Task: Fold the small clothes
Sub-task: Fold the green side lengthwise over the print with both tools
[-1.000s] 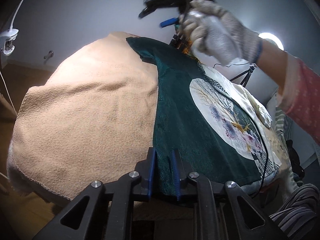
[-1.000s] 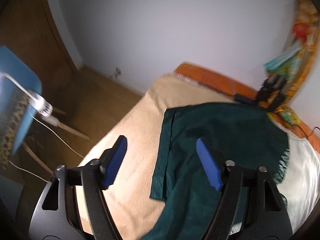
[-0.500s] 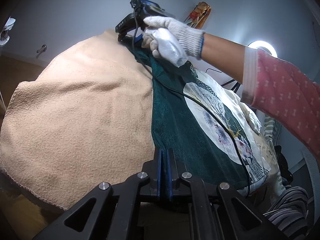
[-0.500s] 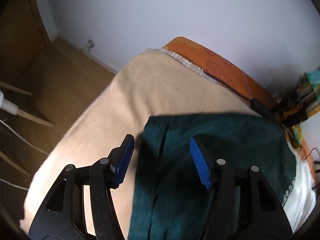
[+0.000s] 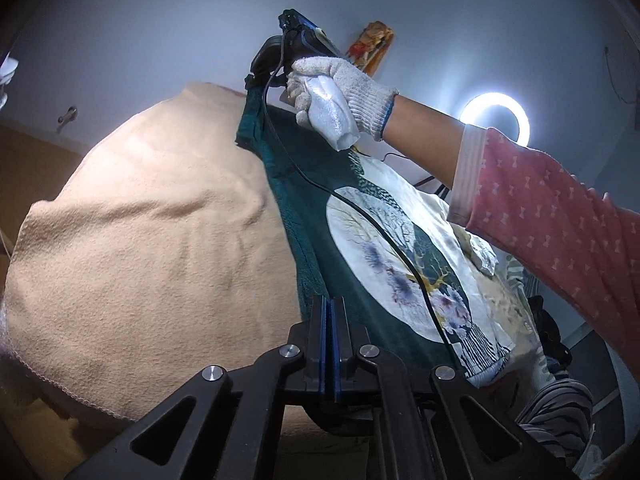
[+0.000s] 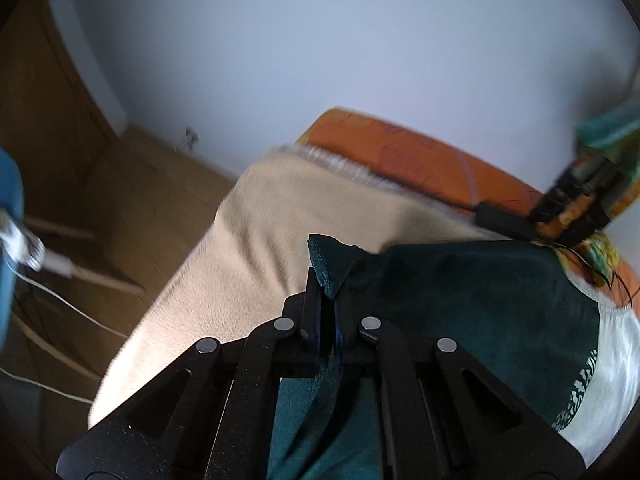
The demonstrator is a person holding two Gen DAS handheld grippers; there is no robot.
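A dark green garment (image 5: pixel 320 240) with a round white tree print lies on a beige blanket (image 5: pixel 152 248). My left gripper (image 5: pixel 329 312) is shut on the garment's near corner. At the far corner a gloved hand (image 5: pixel 340 92) holds my right gripper (image 5: pixel 256 80), with its black cable trailing over the cloth. Seen from the right wrist, the right gripper (image 6: pixel 324 296) is shut on a pinched fold of the green garment (image 6: pixel 460 288), which rises between its blue pads.
The blanket (image 6: pixel 272 232) covers an orange patterned mattress (image 6: pixel 400 148) against a white wall. Wooden floor and white cables (image 6: pixel 52 264) lie to the left. A ring light (image 5: pixel 496 118) glows behind the person's pink sleeve (image 5: pixel 560 240). Other light clothes (image 5: pixel 492 292) lie to the right.
The right gripper came down onto the garment's far corner and shut on it. The left gripper closed fully on the near corner and lifted it a little.
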